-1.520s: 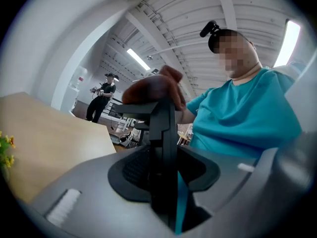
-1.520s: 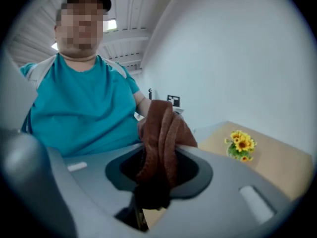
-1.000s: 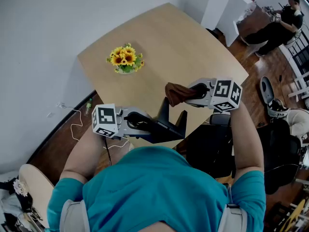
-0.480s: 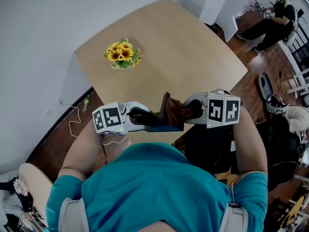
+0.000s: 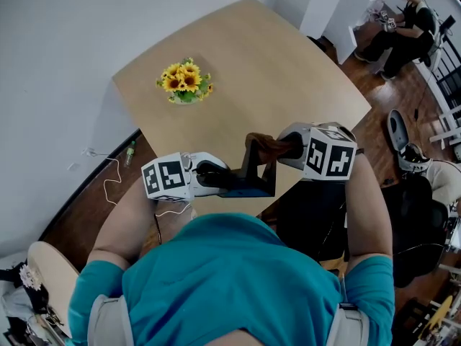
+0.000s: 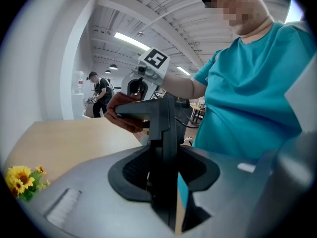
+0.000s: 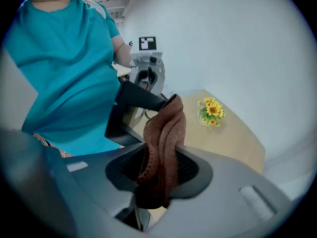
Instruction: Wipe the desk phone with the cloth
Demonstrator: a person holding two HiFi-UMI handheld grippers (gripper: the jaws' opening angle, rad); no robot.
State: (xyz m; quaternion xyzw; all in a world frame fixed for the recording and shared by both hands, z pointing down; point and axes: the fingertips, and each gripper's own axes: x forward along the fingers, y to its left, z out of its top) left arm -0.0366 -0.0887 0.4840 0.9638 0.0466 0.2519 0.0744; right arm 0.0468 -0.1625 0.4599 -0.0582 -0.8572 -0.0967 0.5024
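The left claw (image 6: 166, 177) pinched the black phone (image 5: 253, 180) by its edge and held it up in the air, over the near edge of the wooden table (image 5: 288, 78). The right claw (image 7: 157, 175) was pinching the brown cloth (image 7: 166, 133), and the cloth lay against the top of the phone. A bunch of yellow flowers (image 5: 186, 85) sat farther off on the table.
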